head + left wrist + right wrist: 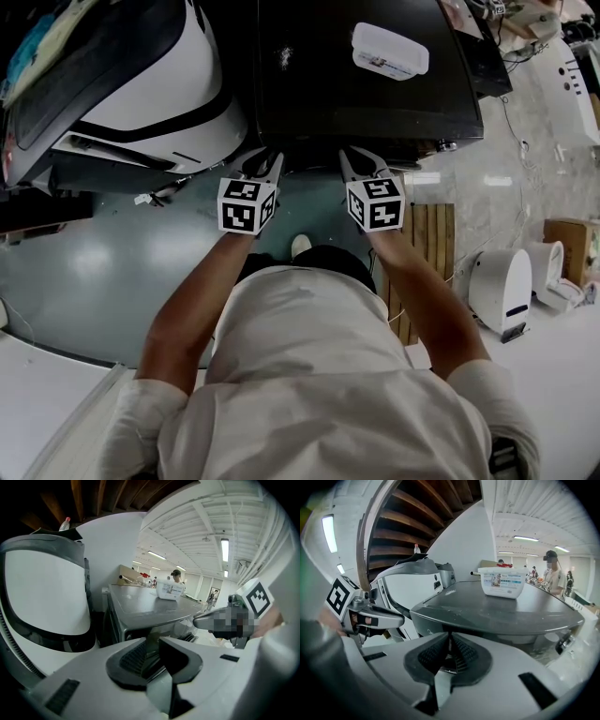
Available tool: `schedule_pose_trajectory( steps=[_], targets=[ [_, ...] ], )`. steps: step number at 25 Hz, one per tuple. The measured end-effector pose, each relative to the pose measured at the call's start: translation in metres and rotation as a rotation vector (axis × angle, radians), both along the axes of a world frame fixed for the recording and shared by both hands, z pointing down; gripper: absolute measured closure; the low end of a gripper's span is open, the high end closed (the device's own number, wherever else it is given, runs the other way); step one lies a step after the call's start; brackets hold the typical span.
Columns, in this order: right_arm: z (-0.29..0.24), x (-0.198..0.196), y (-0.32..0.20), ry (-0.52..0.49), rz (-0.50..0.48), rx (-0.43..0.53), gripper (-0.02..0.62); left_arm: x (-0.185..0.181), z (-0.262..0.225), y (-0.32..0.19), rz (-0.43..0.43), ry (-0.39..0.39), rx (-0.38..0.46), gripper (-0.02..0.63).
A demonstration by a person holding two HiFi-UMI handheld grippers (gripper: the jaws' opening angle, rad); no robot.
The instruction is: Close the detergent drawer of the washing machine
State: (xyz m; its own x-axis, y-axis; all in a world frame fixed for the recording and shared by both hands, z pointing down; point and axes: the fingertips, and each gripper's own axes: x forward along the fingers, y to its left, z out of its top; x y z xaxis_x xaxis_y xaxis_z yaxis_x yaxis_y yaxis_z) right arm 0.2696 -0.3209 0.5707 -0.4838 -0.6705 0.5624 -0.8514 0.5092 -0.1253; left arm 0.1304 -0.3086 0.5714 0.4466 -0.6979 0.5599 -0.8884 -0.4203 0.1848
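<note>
The washing machine (319, 84) has a dark flat top and stands straight ahead of me; its front face and detergent drawer are hidden under the top's edge in the head view. My left gripper (269, 157) and right gripper (354, 155) are side by side at that front edge. In the left gripper view the left gripper (151, 641) has its pads drawn together with only a thin slit and nothing between them, aimed just below the machine top (145, 604). The right gripper (450, 637) has its tips touching, empty, below the top (497, 606).
A white lidded box (390, 50) sits on the machine top. A large white and black machine (141, 84) stands close on the left. A wooden slat platform (433, 234), white appliances (502, 286) and a cardboard box (567, 244) lie right. A person (553, 573) stands behind.
</note>
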Motion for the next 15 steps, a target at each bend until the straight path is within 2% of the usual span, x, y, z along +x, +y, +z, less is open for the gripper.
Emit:
schedule_pose_trajectory(
  steps=[15],
  targets=[
    [-0.051,-0.02,0.072,-0.043,0.09,0.023,0.589,-0.01,-0.058,0.062,0.134,0.073,0.037,0.526]
  ],
)
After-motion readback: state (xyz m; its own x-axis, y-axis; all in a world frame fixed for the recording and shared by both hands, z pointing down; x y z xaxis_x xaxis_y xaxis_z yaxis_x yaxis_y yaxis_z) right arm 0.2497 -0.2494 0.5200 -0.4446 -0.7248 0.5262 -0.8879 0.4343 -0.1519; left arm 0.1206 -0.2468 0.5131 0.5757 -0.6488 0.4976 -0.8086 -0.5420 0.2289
